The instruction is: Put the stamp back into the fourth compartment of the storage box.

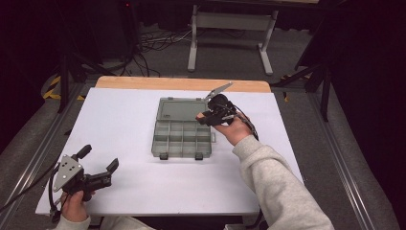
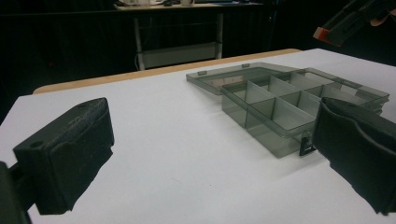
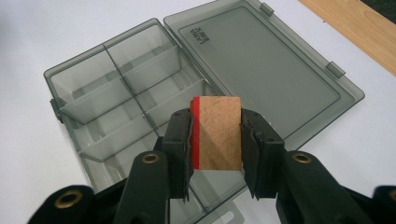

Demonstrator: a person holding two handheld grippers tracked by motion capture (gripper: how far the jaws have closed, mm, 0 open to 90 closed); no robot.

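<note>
**A:** Where does the wooden block [image 3: 217, 133] stand against the organizer box [image 1: 182, 139]?

**B:** Clamped between the jaws of the right gripper [image 3: 217, 140], with a red stripe down one side, and held above the open box's divided tray near its far right corner. The compartments lie below and ahead of it; the block's long axis runs along the jaws. The lid [image 3: 266, 70] lies flat, hinged open beyond the tray.

**A:** And the other hand?

**B:** The left gripper [image 1: 99, 158] rests at the table's [image 1: 124, 120] near left corner, jaws apart and holding nothing, well apart from the box. The right is clearly nearer.

**A:** Anything unclear?

**B:** The compartments look empty, though the block hides part of the tray in the right gripper view. Which cell it hangs over is hard to tell.
</note>
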